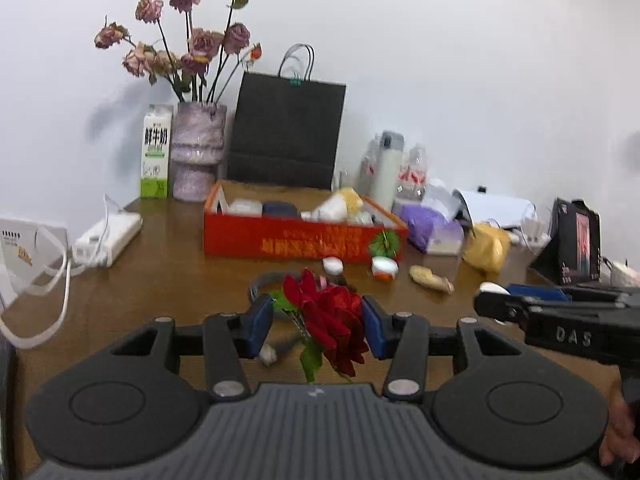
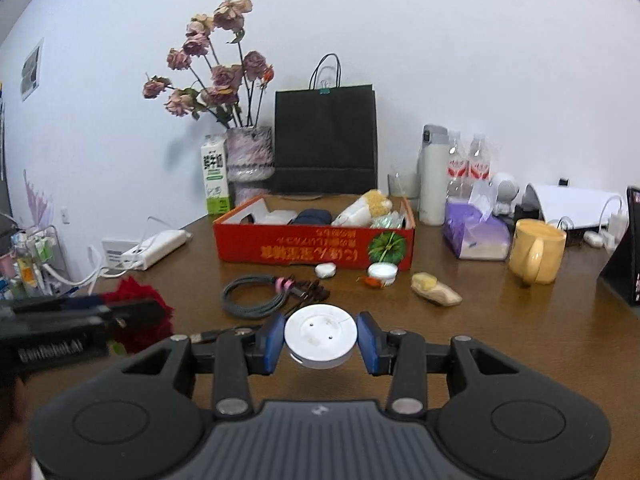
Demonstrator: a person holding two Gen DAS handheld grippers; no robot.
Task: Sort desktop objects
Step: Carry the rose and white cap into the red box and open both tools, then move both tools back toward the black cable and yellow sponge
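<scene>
My left gripper (image 1: 316,303) is shut on a red artificial flower (image 1: 332,320), held above the wooden table (image 1: 160,280); its green leaves hang down between the blue pads. From the right wrist view the flower (image 2: 138,292) shows behind the left gripper (image 2: 132,307) at the far left. My right gripper (image 2: 321,320) is shut on a white round disc (image 2: 320,338), with a pad pressed on each side. The right gripper (image 1: 496,299) with the disc (image 1: 493,289) also enters the left wrist view from the right. An open red cardboard box (image 2: 304,246) holding several items stands ahead.
Before the box lie a coiled grey cable (image 2: 256,298), a small white cap (image 2: 325,269), a white lid (image 2: 383,271) and a beige lump (image 2: 438,295). A yellow mug (image 2: 536,254) and purple tissue pack (image 2: 476,234) stand right. Vase (image 2: 250,160), milk carton (image 2: 216,184), black bag (image 2: 326,140) line the wall.
</scene>
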